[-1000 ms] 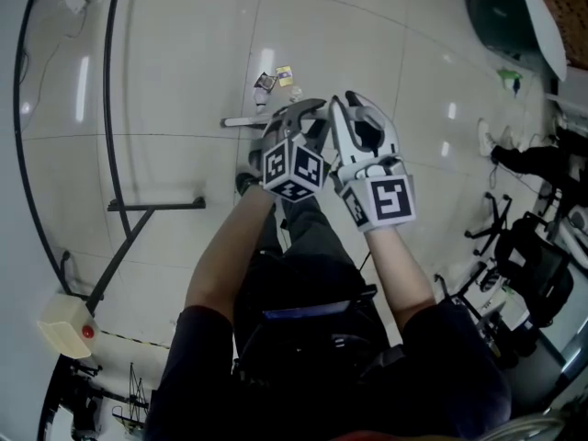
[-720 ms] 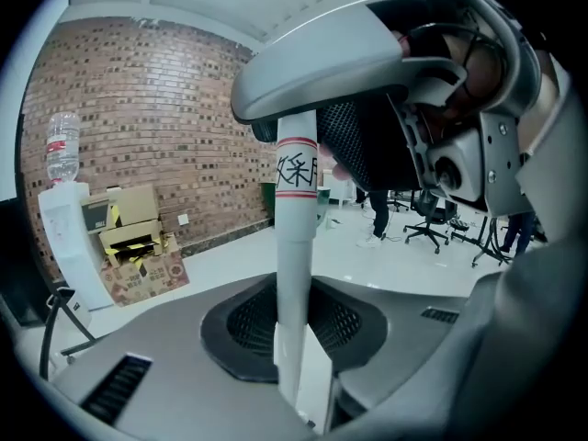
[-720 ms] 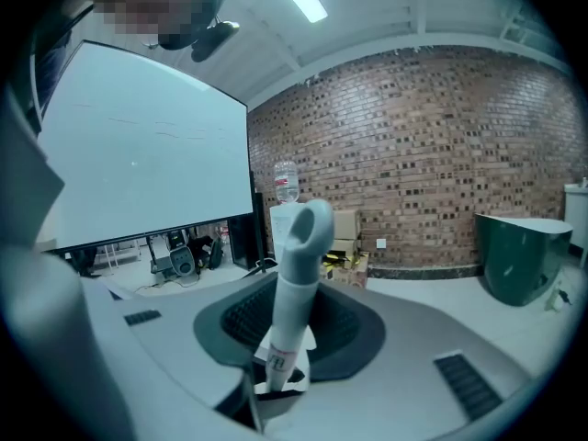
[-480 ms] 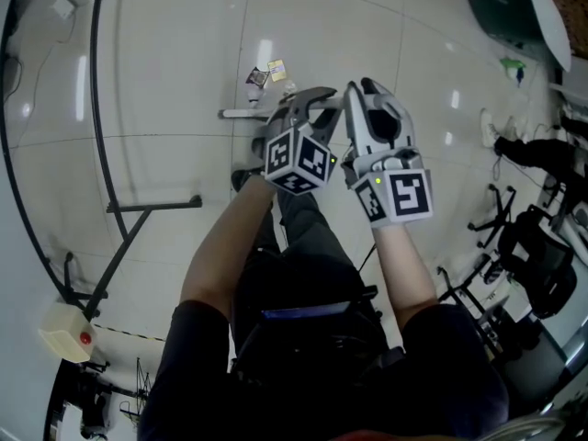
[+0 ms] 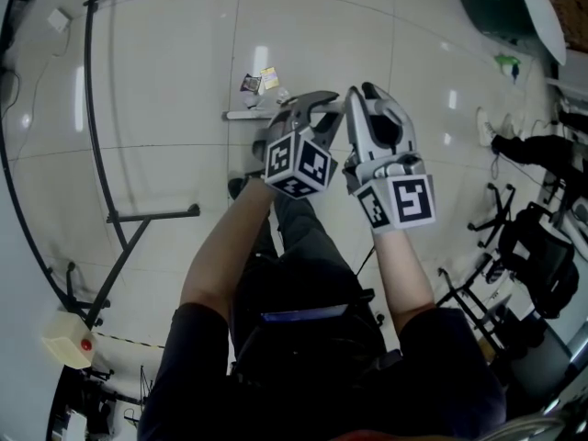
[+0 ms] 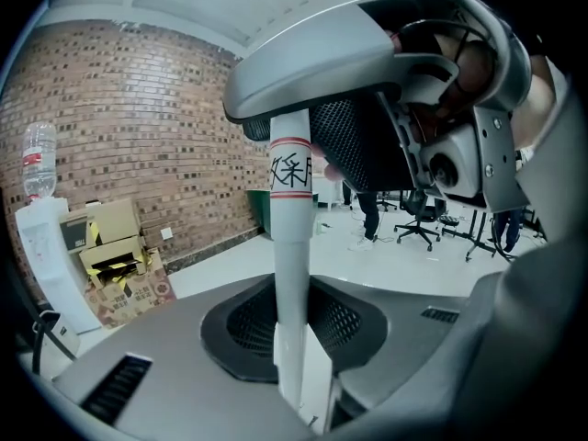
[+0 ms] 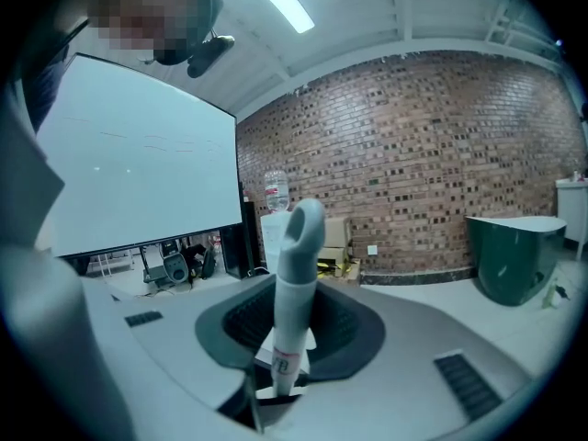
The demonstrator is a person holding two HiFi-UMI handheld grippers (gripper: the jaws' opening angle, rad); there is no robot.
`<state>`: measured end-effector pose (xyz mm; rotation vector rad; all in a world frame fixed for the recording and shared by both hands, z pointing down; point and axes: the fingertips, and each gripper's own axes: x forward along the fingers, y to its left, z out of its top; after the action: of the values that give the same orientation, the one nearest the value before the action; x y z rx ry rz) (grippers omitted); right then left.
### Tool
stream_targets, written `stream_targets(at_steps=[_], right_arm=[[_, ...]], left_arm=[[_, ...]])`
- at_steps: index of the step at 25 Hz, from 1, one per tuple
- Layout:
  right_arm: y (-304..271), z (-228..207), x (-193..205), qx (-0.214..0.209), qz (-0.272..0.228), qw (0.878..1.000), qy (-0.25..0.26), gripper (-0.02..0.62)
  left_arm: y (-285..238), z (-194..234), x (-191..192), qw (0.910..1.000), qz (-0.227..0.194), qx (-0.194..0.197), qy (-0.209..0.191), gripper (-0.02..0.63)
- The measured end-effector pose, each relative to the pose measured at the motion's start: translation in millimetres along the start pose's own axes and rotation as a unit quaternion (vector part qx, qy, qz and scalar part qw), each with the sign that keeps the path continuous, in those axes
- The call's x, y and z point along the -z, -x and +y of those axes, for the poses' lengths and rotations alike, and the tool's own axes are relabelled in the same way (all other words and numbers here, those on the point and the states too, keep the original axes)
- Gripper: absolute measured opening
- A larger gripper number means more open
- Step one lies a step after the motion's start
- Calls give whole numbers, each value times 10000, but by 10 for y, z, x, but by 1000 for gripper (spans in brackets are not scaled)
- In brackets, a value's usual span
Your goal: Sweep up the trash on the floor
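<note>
Trash [image 5: 257, 82] on floor [image 5: 165, 182] too small to identify.

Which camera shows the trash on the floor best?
The head view: the trash lies in plain sight on the floor tiles. Neither gripper view shows it: the left one fills with a white pole, the right one with a grey-topped handle, brick wall behind.
</note>
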<state>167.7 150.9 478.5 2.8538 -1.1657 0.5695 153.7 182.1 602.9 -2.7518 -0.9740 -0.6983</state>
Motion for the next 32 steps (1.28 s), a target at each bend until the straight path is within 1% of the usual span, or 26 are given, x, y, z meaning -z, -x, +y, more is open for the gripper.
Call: stream_targets(at_steps=[4, 8, 10, 12, 15, 18, 21, 24, 27, 32], right_arm=[[32, 0, 0, -50, 24, 10000, 27, 98], [121, -22, 5, -27, 35, 9999, -113, 97], [164, 20, 34, -183, 61, 9992, -348, 97], [199, 96, 56, -424, 77, 9975, -566, 98], [296, 295, 17, -779, 89, 9959, -458, 98], [357, 584, -155, -1223, 33, 9923, -207, 98], [381, 886, -404, -1609, -102, 9869, 11, 98], [463, 1196, -666, -1945, -251, 9803, 230, 98], [605, 1493, -928, -2143, -461, 9750, 374, 98], [838, 2050, -1338, -2257, -902, 9672, 736, 98]], left_arm=[[-10, -24, -15, 10000, 27, 30, -7, 78], [7, -113, -30, 10000, 45, 78, -10, 77], [45, -153, 1, 9999, 98, 99, 20, 77], [99, -173, 34, 9998, 168, 103, 51, 77], [259, -234, 30, 9996, 258, 88, -19, 75], [527, -206, -53, 9995, 270, -143, -106, 74], [840, -95, -193, 9989, 151, -431, -52, 74], [1185, -28, -359, 9978, 31, -660, -93, 72], [1544, -7, -528, 9957, -50, -915, -157, 72], [2209, 39, -770, 9892, -352, -1408, -212, 73]])
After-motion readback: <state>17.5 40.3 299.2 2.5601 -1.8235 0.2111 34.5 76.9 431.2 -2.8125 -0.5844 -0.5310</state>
